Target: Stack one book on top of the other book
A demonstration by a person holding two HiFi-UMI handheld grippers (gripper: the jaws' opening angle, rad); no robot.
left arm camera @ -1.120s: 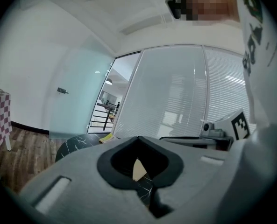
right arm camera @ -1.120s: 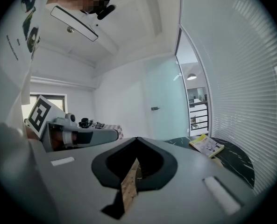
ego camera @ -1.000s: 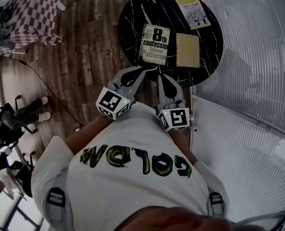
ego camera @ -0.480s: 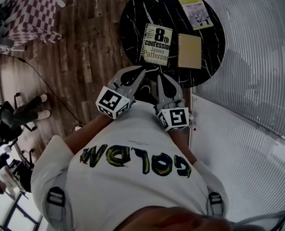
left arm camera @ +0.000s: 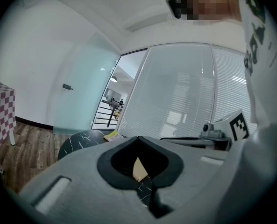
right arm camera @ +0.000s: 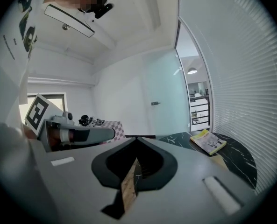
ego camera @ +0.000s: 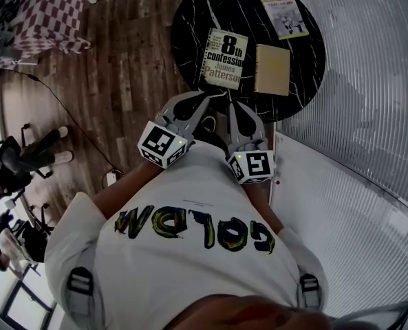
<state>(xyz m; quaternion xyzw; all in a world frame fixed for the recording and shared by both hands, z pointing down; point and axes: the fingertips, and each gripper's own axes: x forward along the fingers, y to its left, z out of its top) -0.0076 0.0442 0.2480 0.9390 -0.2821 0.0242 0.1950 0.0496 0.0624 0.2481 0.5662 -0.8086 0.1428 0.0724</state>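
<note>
The printed paperback [ego camera: 224,58] lies flat toward the near edge of the round black worktop [ego camera: 190,19]. The plain tan book [ego camera: 272,69] lies just beside it on the right, with a narrow gap between them. Neither has been lifted, so I judge the stacking has not yet begun and this is the approach.

The left tool [ego camera: 205,102] and the right tool [ego camera: 232,110] are both clenched with nothing in them. They are held close to the person's chest, with their tips just short of the worktop's near edge.

The next move probably calls for one tool to open, reach over the edge and take one book by a side. Both books lie flat, so getting a jaw under a cover may be awkward.

A third, yellow-green book [ego camera: 285,14] rests at the far right edge, well clear of the pair. Off the worktop are the wooden floor [ego camera: 121,81], a table with a checked cloth [ego camera: 52,12] at the far left, and a slatted wall [ego camera: 369,81] on the right. Nothing stands between the tools and the books.
</note>
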